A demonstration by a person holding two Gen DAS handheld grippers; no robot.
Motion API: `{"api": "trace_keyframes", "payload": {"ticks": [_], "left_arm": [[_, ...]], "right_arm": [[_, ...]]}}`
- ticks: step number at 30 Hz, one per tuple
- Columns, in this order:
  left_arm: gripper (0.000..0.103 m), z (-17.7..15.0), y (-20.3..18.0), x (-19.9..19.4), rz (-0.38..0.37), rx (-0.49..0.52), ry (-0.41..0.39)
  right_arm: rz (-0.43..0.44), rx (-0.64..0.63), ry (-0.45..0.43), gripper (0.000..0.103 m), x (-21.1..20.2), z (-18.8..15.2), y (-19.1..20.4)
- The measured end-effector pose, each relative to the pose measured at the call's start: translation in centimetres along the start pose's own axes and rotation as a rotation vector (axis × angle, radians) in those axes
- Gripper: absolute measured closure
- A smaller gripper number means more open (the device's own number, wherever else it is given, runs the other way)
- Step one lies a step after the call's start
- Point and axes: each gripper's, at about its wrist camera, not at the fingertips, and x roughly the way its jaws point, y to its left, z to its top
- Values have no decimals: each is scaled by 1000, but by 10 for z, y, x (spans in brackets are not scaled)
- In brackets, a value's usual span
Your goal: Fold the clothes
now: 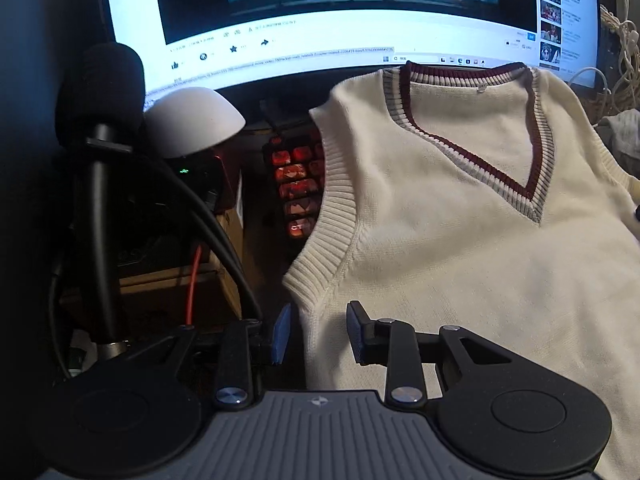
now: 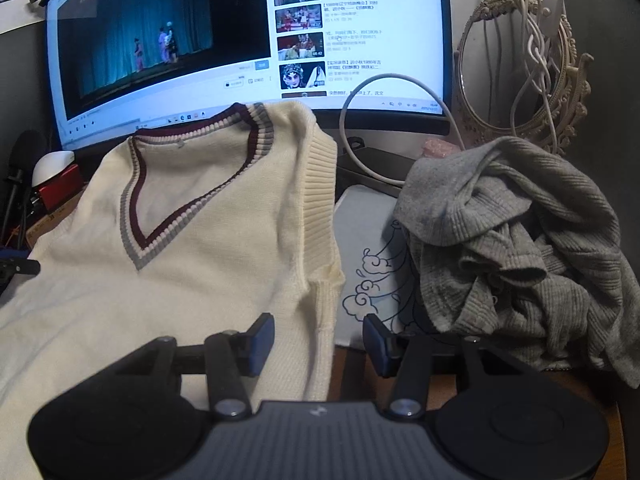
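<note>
Cream vest (image 1: 460,240) spread flat on tabletop before monitor (image 1: 340,40), V-neck toward screen. Left tongs (image 1: 318,332) narrow, straddling vest's side edge below armhole, pads not visibly pressing. Right tongs (image 2: 318,344) half open over opposite edge, gripping nothing. Grey garment (image 2: 520,260) heaped right of vest

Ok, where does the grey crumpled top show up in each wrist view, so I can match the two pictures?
Left wrist view: only a sliver of the grey top shows at the far right edge, beyond the vest's shoulder.
Right wrist view: the grey top fills the right half, heaped beside the cream vest and partly over a printed mat.
Shared landmark: the vest's maroon V-neck trim, with the monitor behind it.
</note>
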Motion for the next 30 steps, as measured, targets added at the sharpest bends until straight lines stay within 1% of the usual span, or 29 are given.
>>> {"api": "trace_keyframes", "payload": {"ticks": [1, 2, 3, 5, 9, 11, 13, 16, 19, 21, 22, 23, 24, 25, 27, 30], "left_arm": [[91, 1, 0, 0, 1, 5, -4], [97, 1, -1, 0, 2, 10, -7], [97, 1, -1, 0, 6, 18, -18], [97, 1, -2, 1, 18, 26, -38], [97, 7, 2, 7, 57, 31, -85], [97, 14, 3, 10, 70, 36, -110], [97, 22, 1, 13, 88, 56, -137], [97, 27, -5, 22, 110, 95, -139], [94, 25, -7, 26, 122, 111, -137], [88, 24, -4, 21, 112, 92, -128], [84, 23, -2, 19, 105, 81, -122], [72, 23, 0, 16, 98, 69, -115], [64, 22, 3, 11, 83, 52, -115], [64, 20, 7, 4, 63, 32, -117], [63, 17, 13, -9, 27, -8, -119], [63, 7, 16, -31, -33, -50, -102]], "right_arm": [[-3, -3, 5, 73, 2, 0, 1], [-5, -9, 16, 96, 4, 0, 2], [-10, -14, 25, 98, 7, 0, 3], [-30, -33, 22, 98, 9, 1, 5], [-88, -82, -15, 99, 7, 7, 4], [-119, -101, -37, 99, 8, 14, 0], [-128, -104, -49, 99, 10, 24, -4], [-159, -143, -44, 99, 20, 32, -5], [-153, -138, -22, 98, 31, 31, -7], [-149, -127, -29, 96, 31, 29, -8], [-145, -115, -32, 89, 30, 28, -10], [-138, -90, -27, 79, 28, 28, -12], [-131, -64, -25, 75, 25, 28, -14], [-122, -43, -30, 71, 20, 27, -16], [-109, -24, -42, 71, 6, 24, -17], [-93, -7, -50, 68, -17, 17, -12]]}}
